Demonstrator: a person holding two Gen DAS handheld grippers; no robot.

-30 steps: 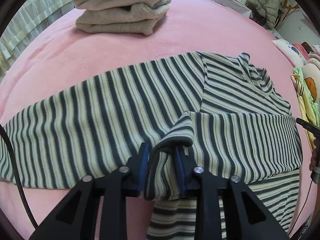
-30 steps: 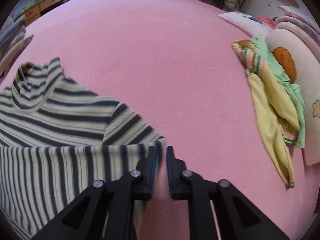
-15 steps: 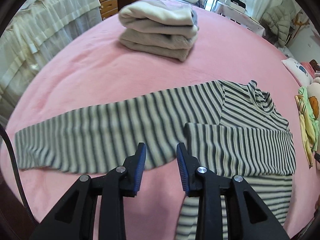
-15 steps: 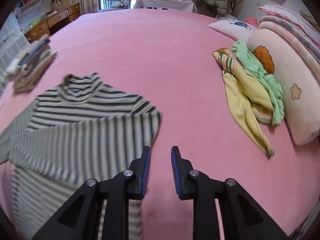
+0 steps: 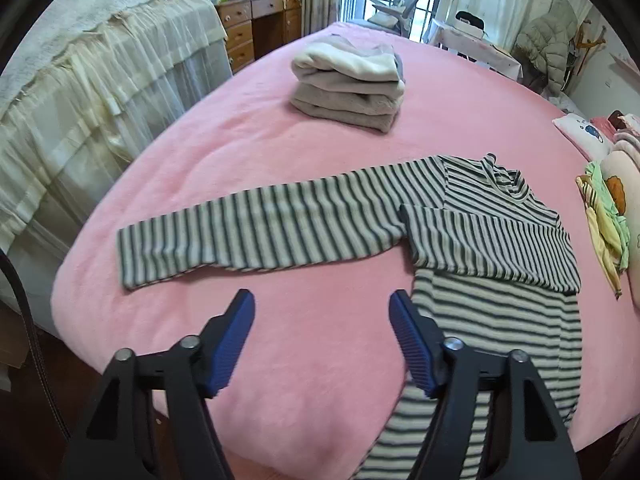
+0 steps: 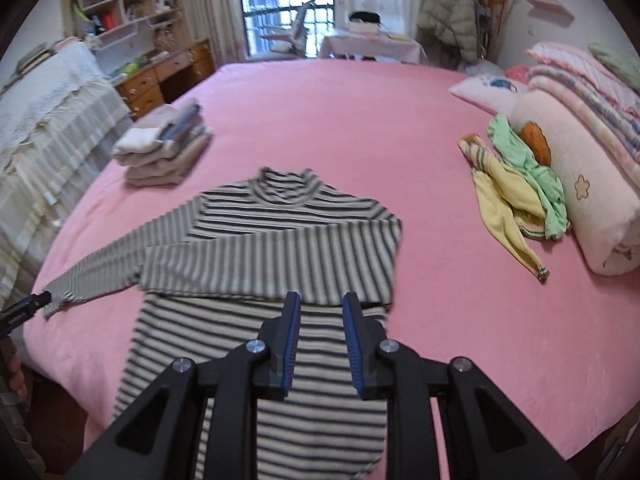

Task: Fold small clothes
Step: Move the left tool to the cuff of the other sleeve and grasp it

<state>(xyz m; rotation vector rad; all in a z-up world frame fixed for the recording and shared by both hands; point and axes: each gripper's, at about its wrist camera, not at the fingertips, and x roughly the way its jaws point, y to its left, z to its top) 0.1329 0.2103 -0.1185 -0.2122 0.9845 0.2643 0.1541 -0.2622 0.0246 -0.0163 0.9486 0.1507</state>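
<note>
A grey-and-cream striped turtleneck (image 5: 500, 312) lies flat on the pink bed (image 5: 320, 152). One sleeve (image 5: 488, 240) is folded across its chest, and the other sleeve (image 5: 260, 232) stretches out to the left. My left gripper (image 5: 320, 298) hovers above the near bed edge, between the long sleeve and the shirt body. Its jaws are opening wide and hold nothing. In the right wrist view the turtleneck (image 6: 280, 216) lies straight ahead. My right gripper (image 6: 322, 298) hangs over the shirt's lower body with its jaws a little apart and nothing between them.
A stack of folded beige clothes (image 5: 348, 88) sits at the far left of the bed. A loose yellow and green clothes pile (image 6: 516, 188) lies at the right, beside a rolled pink blanket (image 6: 580, 208). A lace-covered bed (image 5: 80, 80) stands to the left.
Both grippers let go of the striped sleeve, which now lies folded across the chest. Both have drawn back and up from the shirt. The left jaws have spread much wider.
</note>
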